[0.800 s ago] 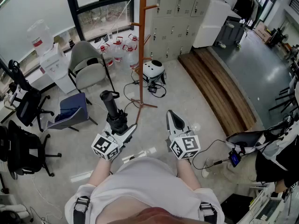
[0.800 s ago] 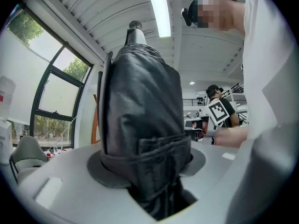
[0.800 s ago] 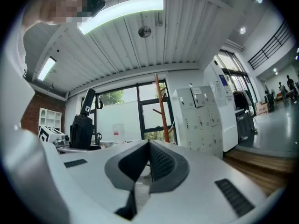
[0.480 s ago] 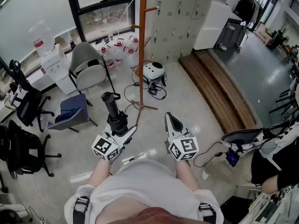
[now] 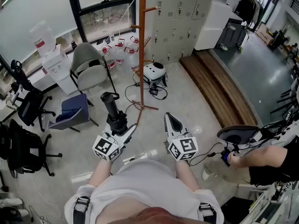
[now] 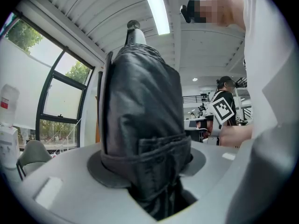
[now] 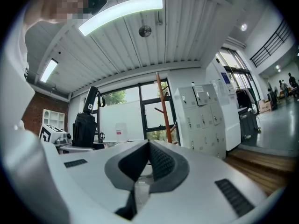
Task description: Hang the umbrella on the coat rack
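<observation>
Pale office floor (image 5: 196,101), grey lockers (image 5: 180,13) at the back, and the orange coat rack (image 5: 142,45) standing ahead by the window. The left gripper (image 5: 120,128) is clamped on the folded black umbrella (image 5: 112,107). Its jaws pinch the bundled fabric low down, and the rest of the umbrella pokes out in front. The right gripper (image 5: 172,120) rides alongside, jaws pressed together with nothing between them. So the pick-up looks done: the umbrella is off the floor and firmly in the grip. What's left, by my read, is the whole approach. The rack is well apart from the umbrella, and the pegs that show are bare. Then a strap or handle must go over a peg and the jaws must let go. No strap shows from here, so I can't call which end goes on.
</observation>
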